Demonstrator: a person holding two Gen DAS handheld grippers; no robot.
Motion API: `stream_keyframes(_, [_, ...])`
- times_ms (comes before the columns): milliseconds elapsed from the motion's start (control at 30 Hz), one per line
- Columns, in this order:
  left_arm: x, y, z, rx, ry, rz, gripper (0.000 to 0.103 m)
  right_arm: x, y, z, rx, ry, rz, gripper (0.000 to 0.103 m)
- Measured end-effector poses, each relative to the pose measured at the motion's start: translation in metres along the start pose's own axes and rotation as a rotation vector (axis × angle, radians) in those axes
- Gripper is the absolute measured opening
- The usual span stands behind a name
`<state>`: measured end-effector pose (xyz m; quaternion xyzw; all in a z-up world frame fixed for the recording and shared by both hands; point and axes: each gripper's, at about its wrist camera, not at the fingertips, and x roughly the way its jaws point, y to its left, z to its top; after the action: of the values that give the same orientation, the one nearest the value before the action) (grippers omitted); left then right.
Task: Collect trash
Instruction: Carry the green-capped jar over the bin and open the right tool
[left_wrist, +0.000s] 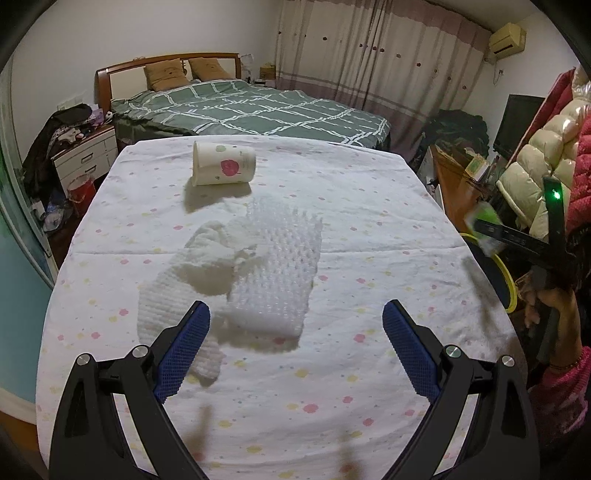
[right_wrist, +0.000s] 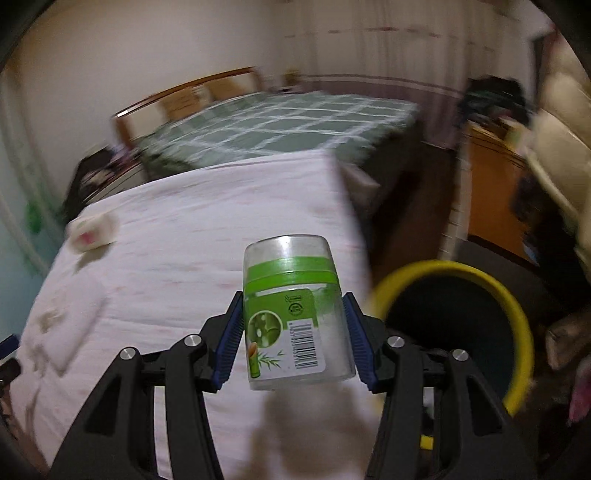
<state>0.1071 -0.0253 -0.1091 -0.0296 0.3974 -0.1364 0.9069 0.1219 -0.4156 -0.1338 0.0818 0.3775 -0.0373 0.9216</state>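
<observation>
My left gripper (left_wrist: 297, 334) is open above the table, just short of a sheet of bubble wrap (left_wrist: 275, 266) and a crumpled white tissue (left_wrist: 192, 277). A paper cup (left_wrist: 223, 164) with a red apple print lies on its side farther back. My right gripper (right_wrist: 293, 341) is shut on a clear plastic container (right_wrist: 295, 314) with a green band and label, held over the table's right edge beside the yellow-rimmed trash bin (right_wrist: 454, 332). The right gripper also shows at the right edge of the left wrist view (left_wrist: 484, 232).
The table carries a white flowered cloth (left_wrist: 332, 387). A bed (left_wrist: 251, 107) stands behind it, a nightstand (left_wrist: 86, 155) to the left, a wooden cabinet (left_wrist: 458, 181) and padded jackets (left_wrist: 535, 173) to the right.
</observation>
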Motion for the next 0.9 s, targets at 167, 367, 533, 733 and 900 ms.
stream_keyframes(167, [0.005,-0.011,0.000,0.020,0.014,-0.005,0.093,0.009,-0.070,-0.019,0.097,0.047,-0.131,0.050])
stream_keyframes(367, [0.009,-0.024,0.000,0.050,0.027,-0.007,0.093,0.056,-0.118,-0.045,0.165,0.192,-0.208,0.050])
stream_keyframes(533, [0.010,-0.026,0.001,0.058,0.033,0.004,0.093,0.082,-0.138,-0.059,0.204,0.266,-0.248,0.051])
stream_keyframes(733, [0.014,-0.022,0.002,0.044,0.046,0.002,0.093,0.082,-0.148,-0.063,0.214,0.269,-0.276,0.060])
stream_keyframes(900, [0.015,-0.021,0.002,0.053,0.043,-0.002,0.093,0.067,-0.132,-0.054,0.185,0.214,-0.296,0.063])
